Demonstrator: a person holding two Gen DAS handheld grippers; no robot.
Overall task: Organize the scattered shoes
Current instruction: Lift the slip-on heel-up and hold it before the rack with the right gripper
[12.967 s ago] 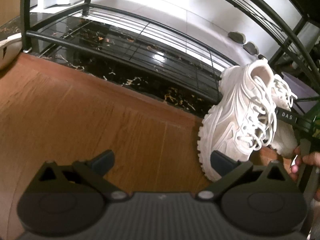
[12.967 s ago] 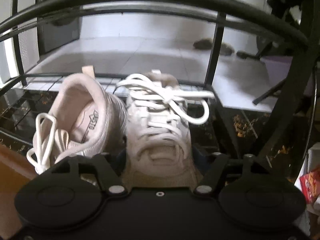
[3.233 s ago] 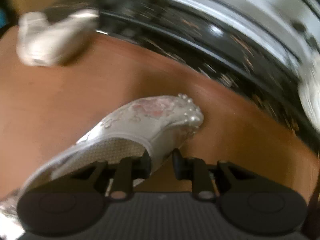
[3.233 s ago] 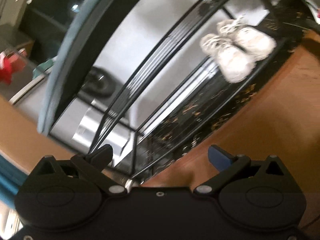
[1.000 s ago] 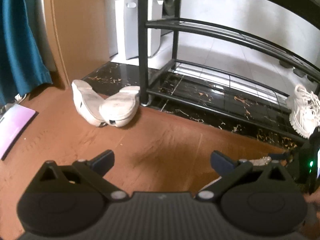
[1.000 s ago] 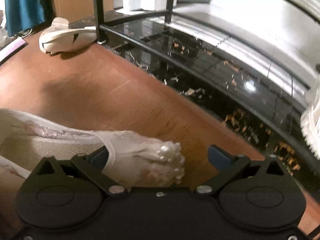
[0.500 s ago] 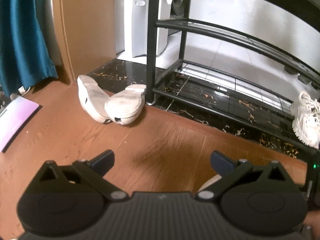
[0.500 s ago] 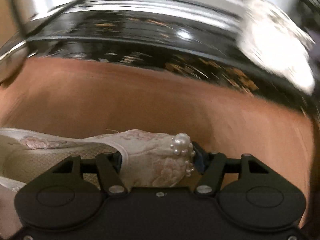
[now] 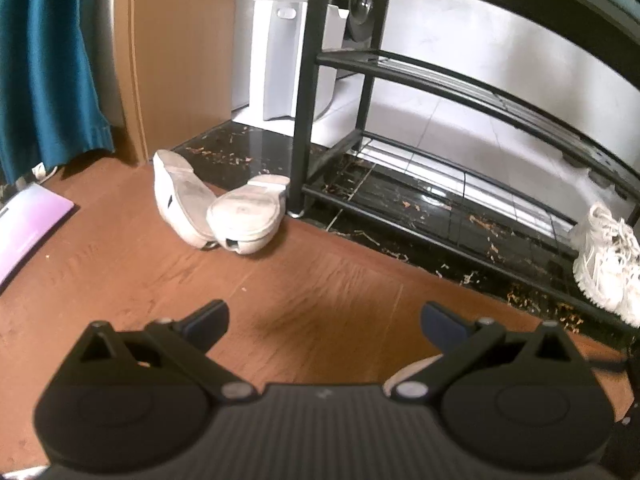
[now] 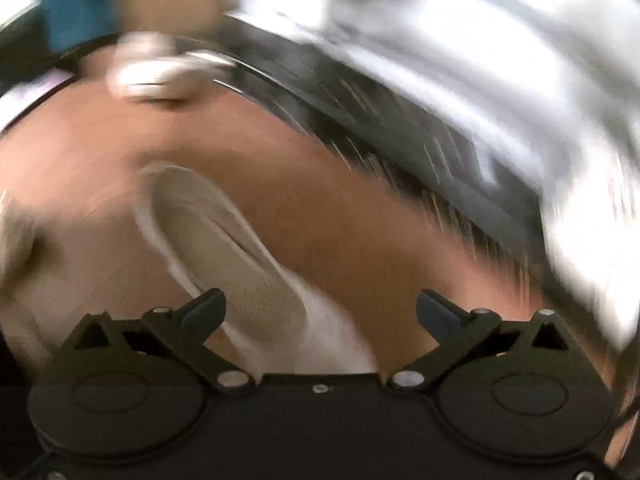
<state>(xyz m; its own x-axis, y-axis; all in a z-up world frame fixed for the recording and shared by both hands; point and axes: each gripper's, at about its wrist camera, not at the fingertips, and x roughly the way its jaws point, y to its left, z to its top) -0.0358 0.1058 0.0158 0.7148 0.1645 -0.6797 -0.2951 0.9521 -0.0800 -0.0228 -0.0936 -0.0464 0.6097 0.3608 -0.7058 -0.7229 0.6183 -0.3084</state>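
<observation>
- The black metal shoe rack (image 9: 460, 76) with wire shelves fills the upper right of the left wrist view; its lowest shelf sits over black speckled stone floor; no brand or writing on it can be read
- The brown wooden floor (image 9: 120, 280) spans the middle of both views; the right wrist view is heavily smeared
- A teal curtain (image 9: 44, 60) hangs at the upper left; a white bag with a cut-out handle (image 9: 280, 56) stands behind the rack's post; a pale purple flat sheet (image 9: 28, 224) lies at the left edge
- A pair of white chunky lace-up sneakers (image 9: 608, 260) stands at the right edge, on the rack's bottom shelf
- Two white flat shoes lying soles-up (image 9: 224, 208) rest touching each other on the wood, just beside the rack's left post
- The left gripper (image 9: 324, 320) points downward over bare wood, its jaws spread wide with nothing between them
- The right gripper (image 10: 320, 312) also tilts downward; its jaws have just been opening and now stand wide; the cream slip-on shoe with a beige insole (image 10: 224, 248) lies on the floor between and beyond them, near the left finger, with the pads not pressing it
</observation>
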